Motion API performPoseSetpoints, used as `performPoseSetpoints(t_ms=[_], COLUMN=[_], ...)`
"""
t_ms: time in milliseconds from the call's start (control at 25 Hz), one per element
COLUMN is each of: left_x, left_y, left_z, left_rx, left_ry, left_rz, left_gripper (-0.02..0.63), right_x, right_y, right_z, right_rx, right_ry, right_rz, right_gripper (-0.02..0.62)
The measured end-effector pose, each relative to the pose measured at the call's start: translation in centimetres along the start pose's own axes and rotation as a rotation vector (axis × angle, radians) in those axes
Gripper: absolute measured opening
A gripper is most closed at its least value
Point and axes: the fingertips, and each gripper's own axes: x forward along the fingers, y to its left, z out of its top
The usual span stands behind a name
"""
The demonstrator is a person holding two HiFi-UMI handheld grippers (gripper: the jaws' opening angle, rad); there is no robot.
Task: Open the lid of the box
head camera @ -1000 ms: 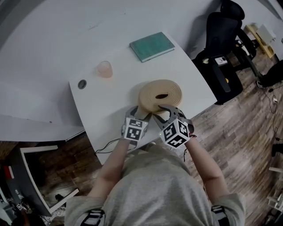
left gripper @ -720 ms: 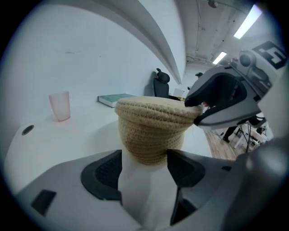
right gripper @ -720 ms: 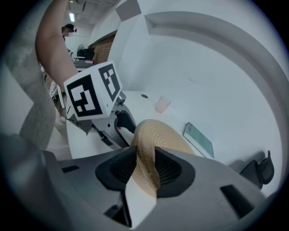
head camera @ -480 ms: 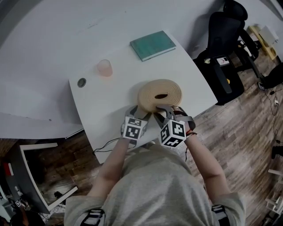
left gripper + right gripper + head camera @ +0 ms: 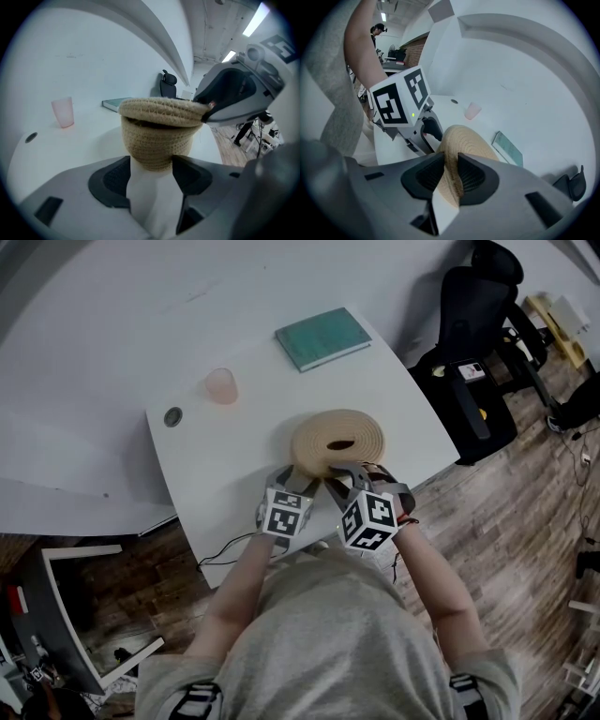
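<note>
Two grippers on woven box, at table front edge.
L gripper clamps box body; R gripper jaws closing on lid rim. Get full bite, keep L firm, then lift straight up.

pink cup | teal book (lying flat) | black chair beside table

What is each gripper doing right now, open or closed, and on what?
Left gripper: closed on the body of the woven box.
Right gripper: jaws closing on the rim of the woven lid, pads touching it.
</note>
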Motion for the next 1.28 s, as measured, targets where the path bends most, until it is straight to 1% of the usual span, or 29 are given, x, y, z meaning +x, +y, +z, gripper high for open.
performPoseSetpoints(t_ms=[120,240,400,560,720,920,1080,1280], left_x=[0.1,0.6,0.8,1.0,1.1,0.9,0.8,0.5], left_y=[0.1,0.1,-0.2,-0.2,-0.3,-0.4,-0.5,-0.7], left_z=[0.3,0.6,0.8,1.3,1.3,1.7,1.5,1.4], left_rx=[0.003,0.023,0.027,0.045,0.045,0.062,0.057,0.063], left_ry=[-0.009,-0.032,-0.019,-0.028,-0.033,-0.047,-0.029,-0.016], left_rz=[0.010,0.020,0.023,0.031,0.035,0.045,0.044,0.044], left_gripper=[0.257,0.231,0.202,0.185,0.175,0.172,0.169,0.160], right_x=[-0.6,-1.2,-1.8,-2.7,-3.6,-5.3,-6.6,-7.8], right_y=[-1.0,-1.9,-2.9,-4.2,-6.0,-9.0,-11.0,-12.2], right_z=[0.5,0.7,1.0,1.3,1.3,1.3,0.5,-1.0], right_rx=[0.031,0.052,0.085,0.153,0.260,0.457,0.597,0.709], right_ry=[-0.025,-0.045,-0.076,-0.117,-0.166,-0.268,-0.325,-0.355], right_rz=[-0.013,-0.032,-0.053,-0.073,-0.107,-0.164,-0.215,-0.261], right_gripper=[0.089,0.083,0.077,0.074,0.071,0.069,0.069,0.068])
